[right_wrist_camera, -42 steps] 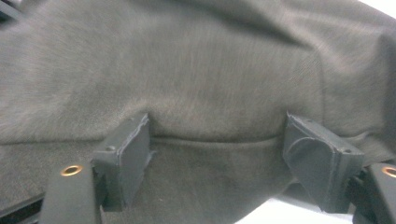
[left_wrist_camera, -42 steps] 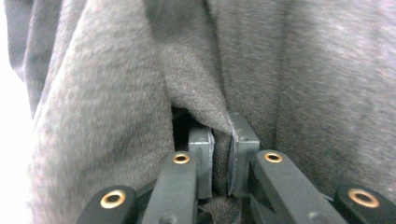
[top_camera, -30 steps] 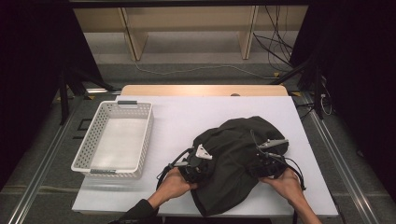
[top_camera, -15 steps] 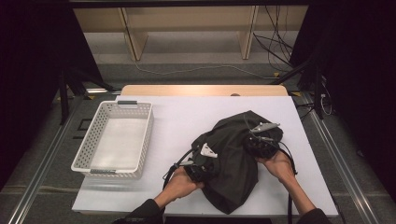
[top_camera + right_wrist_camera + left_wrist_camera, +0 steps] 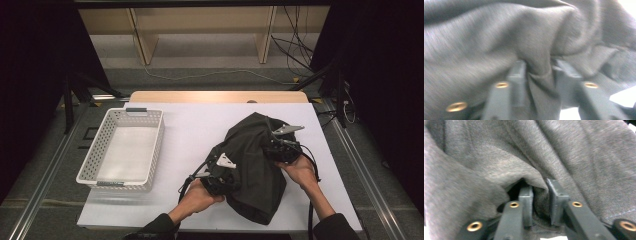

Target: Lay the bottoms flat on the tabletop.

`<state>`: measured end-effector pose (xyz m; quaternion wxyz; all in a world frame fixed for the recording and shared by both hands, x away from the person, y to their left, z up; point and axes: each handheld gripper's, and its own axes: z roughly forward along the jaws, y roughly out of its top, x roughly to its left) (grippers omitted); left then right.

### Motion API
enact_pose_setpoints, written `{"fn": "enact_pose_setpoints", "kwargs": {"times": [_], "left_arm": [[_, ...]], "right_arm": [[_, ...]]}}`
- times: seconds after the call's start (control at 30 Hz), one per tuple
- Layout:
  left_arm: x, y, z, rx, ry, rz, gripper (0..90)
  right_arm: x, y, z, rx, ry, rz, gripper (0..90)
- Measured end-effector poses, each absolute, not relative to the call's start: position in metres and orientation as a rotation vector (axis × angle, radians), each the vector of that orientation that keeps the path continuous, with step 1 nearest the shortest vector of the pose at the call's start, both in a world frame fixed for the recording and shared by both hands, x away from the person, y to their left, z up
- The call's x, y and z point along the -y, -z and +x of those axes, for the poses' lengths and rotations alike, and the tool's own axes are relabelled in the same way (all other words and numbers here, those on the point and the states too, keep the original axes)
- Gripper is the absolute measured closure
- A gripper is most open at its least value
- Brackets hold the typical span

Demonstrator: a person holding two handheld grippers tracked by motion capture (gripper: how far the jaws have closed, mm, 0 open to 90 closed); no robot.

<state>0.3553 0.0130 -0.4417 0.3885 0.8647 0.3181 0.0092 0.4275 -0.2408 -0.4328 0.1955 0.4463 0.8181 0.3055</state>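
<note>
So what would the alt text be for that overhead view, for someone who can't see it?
A person's two hand-held grippers, the left gripper and right gripper, clamp a crumpled dark garment on a white table. A white perforated basket sits apart at the left.

Garment (image 5: 252, 170): dark, near-black with an olive cast from above; close up, a heathered charcoal grey knit, plain, no print.

Left gripper (image 5: 220, 176): black body, pale grey three-cornered plate on top, black cable. Fingers (image 5: 526, 197) dark grey-black, arms studded with brass-coloured rivets.

Right gripper (image 5: 281, 147): black body, pale grey plate, black cable. Fingers (image 5: 517, 72) dark grey, same brass-coloured rivets.

Basket (image 5: 92, 162): white plastic, walls patterned with rows of small holes, grey handle tabs at both ends.

Bench (image 5: 190, 125): plain white top, light wood-coloured strip along the far edge.

Sleeves: black.
</note>
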Motion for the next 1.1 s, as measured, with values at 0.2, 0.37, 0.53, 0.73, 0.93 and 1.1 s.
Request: {"fn": "enact_pose_setpoints", "kwargs": {"times": [0.2,0.37,0.53,0.73,0.93,1.1], "left_arm": [[-0.044,0.420,0.357,-0.813,-0.042,2.123,57.9],[-0.060,0.405,0.361,-0.855,-0.124,2.087,48.7],[-0.073,0.400,0.369,-0.916,-0.242,2.080,40.8],[-0.085,0.406,0.384,-1.038,-0.284,2.070,29.7],[-0.092,0.411,0.392,-1.100,-0.290,2.063,23.4],[-0.096,0.409,0.394,-1.119,-0.299,2.045,22.2]], "right_arm": [[0.249,0.413,0.415,-2.239,-0.912,1.280,40.0],[0.249,0.397,0.395,-2.241,-1.014,1.274,36.8],[0.235,0.390,0.382,-2.300,-1.060,1.229,31.4],[0.211,0.388,0.373,-2.375,-1.088,1.170,28.8],[0.192,0.402,0.370,-2.441,-1.025,1.079,70.6],[0.206,0.398,0.365,-2.426,-1.008,1.044,89.3]]}}
